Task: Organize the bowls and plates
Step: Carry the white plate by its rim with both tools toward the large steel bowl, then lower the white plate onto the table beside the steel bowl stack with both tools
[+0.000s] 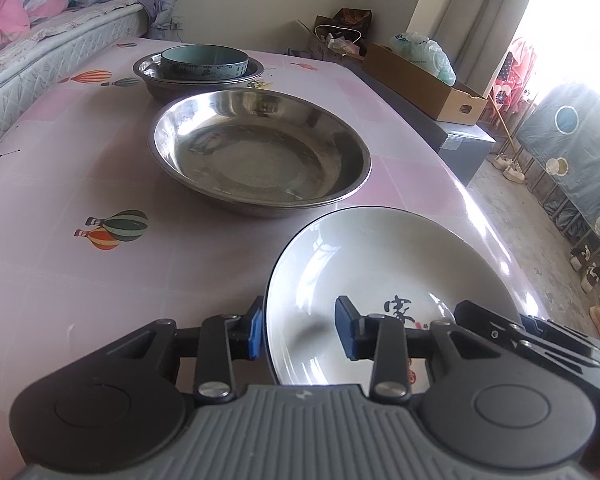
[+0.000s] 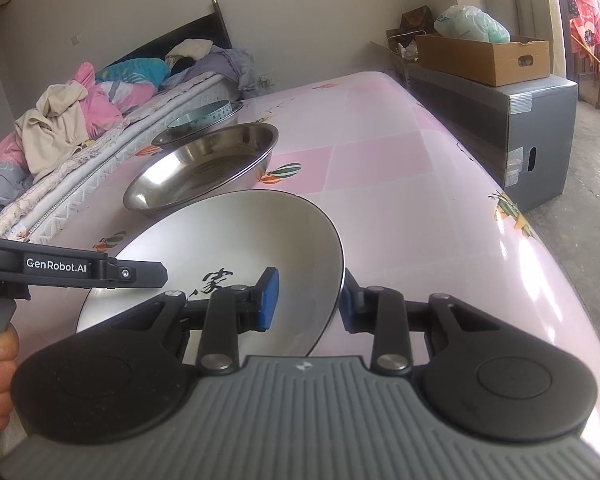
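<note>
Plate tilts up on its right edge — both tools straddle its rim, spread wide, not clamping.

glossy white ceramic plate, shiny steel basin, glossy tablecloth

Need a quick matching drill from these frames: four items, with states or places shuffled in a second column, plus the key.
Items:
1. teal bowl
2. large steel basin
3. white plate
4. cardboard box

States:
A. rim straddled by both open hand-held grippers
B. on the grey crate
C. nested in the far steel basin
D. empty, mid-table

Pairs: 1-C, 2-D, 3-A, 4-B
</note>
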`<state>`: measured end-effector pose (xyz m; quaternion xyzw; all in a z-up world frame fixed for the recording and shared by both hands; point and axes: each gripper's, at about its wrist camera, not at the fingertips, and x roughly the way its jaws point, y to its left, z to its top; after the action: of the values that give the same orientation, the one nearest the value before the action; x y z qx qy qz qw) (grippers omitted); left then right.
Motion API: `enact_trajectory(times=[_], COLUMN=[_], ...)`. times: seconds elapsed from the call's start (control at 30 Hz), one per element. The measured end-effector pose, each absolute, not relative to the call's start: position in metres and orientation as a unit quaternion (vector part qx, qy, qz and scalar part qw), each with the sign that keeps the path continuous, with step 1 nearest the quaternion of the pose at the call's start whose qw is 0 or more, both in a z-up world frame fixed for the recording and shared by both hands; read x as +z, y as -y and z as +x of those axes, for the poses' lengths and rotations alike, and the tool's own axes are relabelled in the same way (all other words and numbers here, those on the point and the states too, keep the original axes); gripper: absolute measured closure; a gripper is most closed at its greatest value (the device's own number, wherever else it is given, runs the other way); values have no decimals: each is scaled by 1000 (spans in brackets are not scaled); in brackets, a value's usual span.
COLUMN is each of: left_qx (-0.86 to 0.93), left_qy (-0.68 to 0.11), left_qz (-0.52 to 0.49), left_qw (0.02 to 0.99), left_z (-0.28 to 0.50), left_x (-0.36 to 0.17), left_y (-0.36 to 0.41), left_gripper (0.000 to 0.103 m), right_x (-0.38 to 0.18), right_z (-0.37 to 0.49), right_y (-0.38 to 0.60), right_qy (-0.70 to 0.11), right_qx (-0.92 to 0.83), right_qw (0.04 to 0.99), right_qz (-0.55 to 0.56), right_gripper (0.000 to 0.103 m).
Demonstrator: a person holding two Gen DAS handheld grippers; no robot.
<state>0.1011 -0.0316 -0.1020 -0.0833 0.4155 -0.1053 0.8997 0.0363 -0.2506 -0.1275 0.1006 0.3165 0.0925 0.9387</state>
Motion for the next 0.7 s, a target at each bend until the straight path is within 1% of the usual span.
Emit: enact_trajectory(times=[0.37,0.7], left_qx=[-105,-82], left_qy=[-401,-373], left_qz=[-100,-115], left_qw=[904,917], left_z=[97,100], left_x=[-90,-72], left_y=[31,14], left_gripper=[67,67], right_x=[-112,-102], right_z=[25,39], right_y=[255,243], right_qy=[-295,-278], right_qx=[84,103], right_qw=[946,948], right_qz=[108,116], right_gripper=[73,73])
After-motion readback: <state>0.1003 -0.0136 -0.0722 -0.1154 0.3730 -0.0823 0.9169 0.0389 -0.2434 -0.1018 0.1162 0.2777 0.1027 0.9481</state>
